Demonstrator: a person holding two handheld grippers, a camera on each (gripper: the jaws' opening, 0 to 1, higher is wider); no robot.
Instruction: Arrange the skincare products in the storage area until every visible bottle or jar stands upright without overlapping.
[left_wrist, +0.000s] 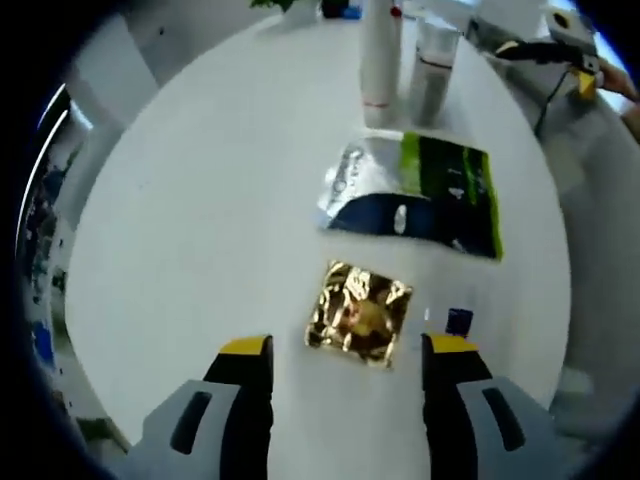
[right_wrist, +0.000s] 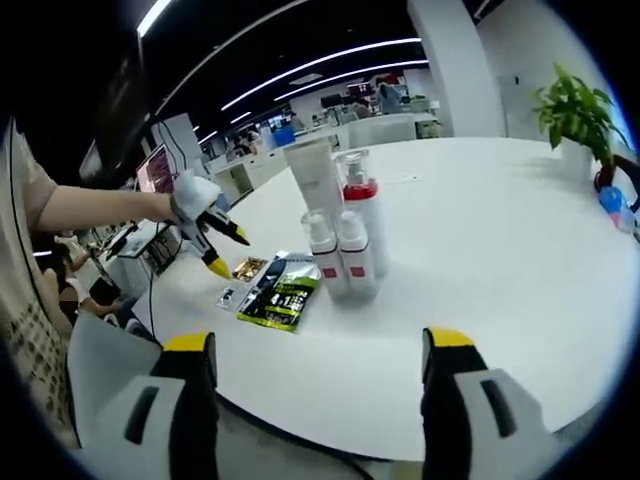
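All four products stand upright and close together on the round white table: a tall white tube, a clear-capped bottle with a red band and two small white bottles with red labels. The left gripper view has the tube and the capped bottle at its top. My left gripper is open just above a gold foil sachet; it appears held over the sachets. My right gripper is open, short of the table edge, with nothing between its jaws.
A silver, green and dark sachet pack lies flat between the gold sachet and the bottles. A small blue item lies by the gold sachet. A potted plant and a blue object stand at the table's far right.
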